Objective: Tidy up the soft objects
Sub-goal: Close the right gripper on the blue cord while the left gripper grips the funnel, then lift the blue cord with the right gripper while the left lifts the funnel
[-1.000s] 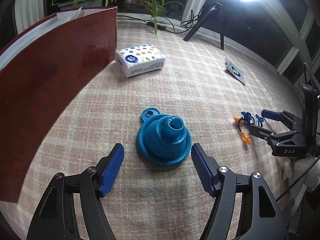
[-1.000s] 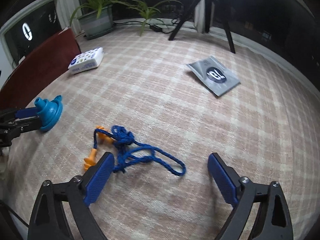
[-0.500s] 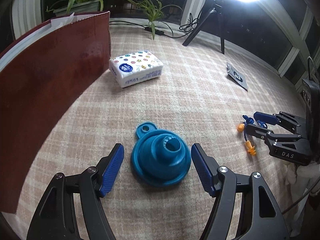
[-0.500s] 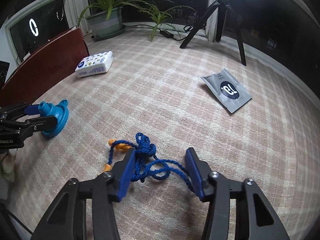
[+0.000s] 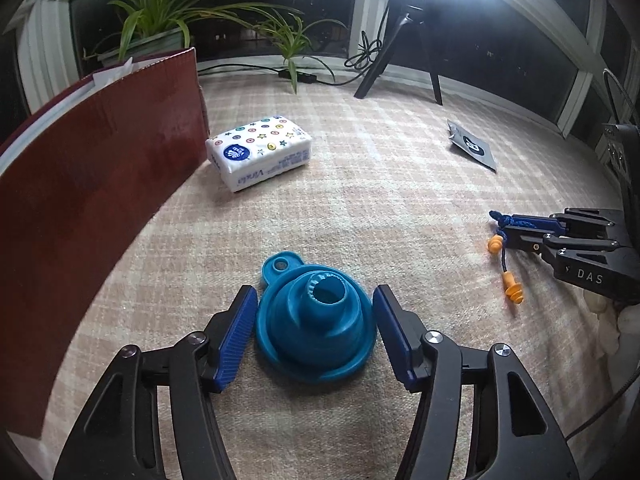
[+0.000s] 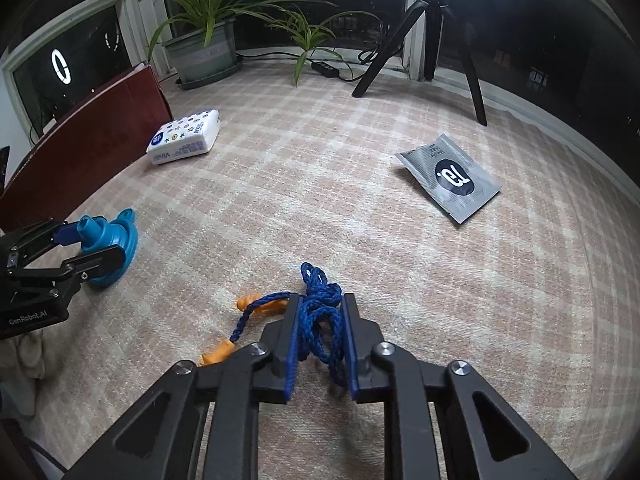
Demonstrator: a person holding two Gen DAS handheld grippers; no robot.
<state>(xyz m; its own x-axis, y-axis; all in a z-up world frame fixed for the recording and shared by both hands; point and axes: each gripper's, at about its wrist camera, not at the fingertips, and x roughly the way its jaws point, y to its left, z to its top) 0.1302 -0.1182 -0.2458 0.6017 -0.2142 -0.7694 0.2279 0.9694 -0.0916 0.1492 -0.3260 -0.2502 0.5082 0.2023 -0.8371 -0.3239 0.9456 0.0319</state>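
A blue collapsible funnel (image 5: 316, 328) lies mouth down on the checked cloth. My left gripper (image 5: 314, 322) has a finger close on each side of it, with small gaps showing; the funnel also shows in the right wrist view (image 6: 108, 244). My right gripper (image 6: 320, 332) is shut on the blue cord (image 6: 318, 320) of a pair of orange earplugs (image 6: 218, 354). In the left wrist view the right gripper (image 5: 516, 228) holds the cord while the earplugs (image 5: 512, 286) rest on the cloth.
A white patterned tissue pack (image 5: 258, 152) lies beside a dark red box wall (image 5: 80, 184). A grey sachet (image 6: 450, 178) lies at the right. A tripod (image 6: 428, 36), potted plants (image 6: 204, 44) and cables stand along the far window edge.
My right gripper has closed on the blue cord. My left gripper has moved forward and narrowed so its fingers flank the funnel.
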